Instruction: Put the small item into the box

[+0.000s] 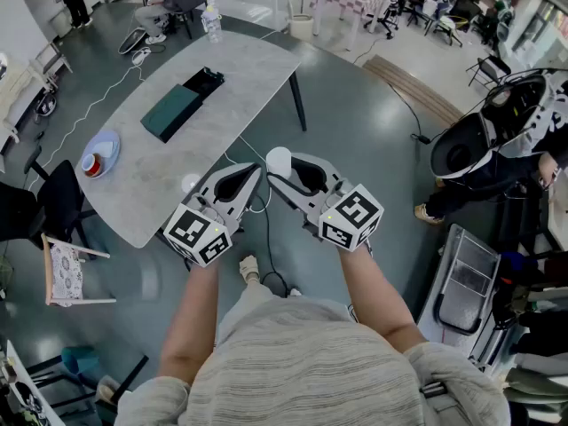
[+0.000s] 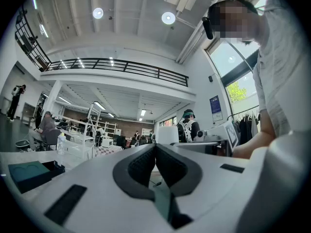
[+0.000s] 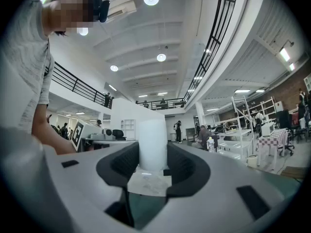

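Holding a white cylinder between its two dark pads, the right gripper has its jaws spread wide, each pad pressing against one side of the upright piece. In the head view the same cylinder shows at the tip of the right gripper, in the air off the desk's near right edge and not over the desk itself.

The left gripper sits just beside it, the two tips close together. In its own view the left gripper has its jaws closed, the tips meeting with nothing between them.

The box is black and lies toward the far middle of the desk, well apart from both grippers. A flat dark teal piece lies against its near end; whether that is its lid cannot be told. A blue plate rests at the left edge with a red cup on it. A clear bottle stands at the far corner. A small white round thing lies near the desk's near edge, partly behind the left gripper.
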A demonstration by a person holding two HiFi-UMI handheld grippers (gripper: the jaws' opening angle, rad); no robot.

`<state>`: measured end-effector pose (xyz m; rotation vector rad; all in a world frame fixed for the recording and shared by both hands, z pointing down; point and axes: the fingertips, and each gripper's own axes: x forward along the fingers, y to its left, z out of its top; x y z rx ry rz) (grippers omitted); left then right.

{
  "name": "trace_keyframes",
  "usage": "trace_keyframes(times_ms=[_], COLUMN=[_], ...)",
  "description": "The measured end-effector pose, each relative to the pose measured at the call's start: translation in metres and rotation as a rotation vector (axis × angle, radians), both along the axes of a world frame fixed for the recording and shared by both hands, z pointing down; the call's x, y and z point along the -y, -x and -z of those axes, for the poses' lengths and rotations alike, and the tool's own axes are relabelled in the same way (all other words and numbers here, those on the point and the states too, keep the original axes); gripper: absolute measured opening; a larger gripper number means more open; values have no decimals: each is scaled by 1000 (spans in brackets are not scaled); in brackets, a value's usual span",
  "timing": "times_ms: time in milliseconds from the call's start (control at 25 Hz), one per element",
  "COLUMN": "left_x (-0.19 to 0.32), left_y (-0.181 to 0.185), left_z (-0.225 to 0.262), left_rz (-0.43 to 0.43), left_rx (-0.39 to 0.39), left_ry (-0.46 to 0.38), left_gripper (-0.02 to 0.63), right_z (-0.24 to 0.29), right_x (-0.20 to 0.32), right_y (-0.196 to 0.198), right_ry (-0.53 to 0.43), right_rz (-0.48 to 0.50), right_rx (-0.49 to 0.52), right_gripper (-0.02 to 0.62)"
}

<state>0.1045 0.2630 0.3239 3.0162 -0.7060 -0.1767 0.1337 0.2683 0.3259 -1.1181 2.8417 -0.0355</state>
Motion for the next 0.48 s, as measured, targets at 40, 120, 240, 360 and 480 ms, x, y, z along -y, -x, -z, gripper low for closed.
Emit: trace_keyframes(times_ms=[40,120,240,360,480], left_x=[0,-1,-2,-3,-4], left_y=[-1,-2,-4,-6,-7], left_z=[0,0,1,1,0], left_rz=[-1,-2,-2,-3,-3], left_rx=[1,3,2,2,4], left_ry=[-1,-3,-3,-2,-2], left_gripper=[21,21,21,21,21], right_z=[0,1,1,1,1], right_x=[0,-1,-2,-3,-5], right_y=[-1,-2,-3,-5,-6], right_ry=[-1,-3,-3,-4,-5], right_rz=[-1,-1,1,1,3], right_rx=[1,1,1,0,-4], right_gripper=[193,193,193,193,193])
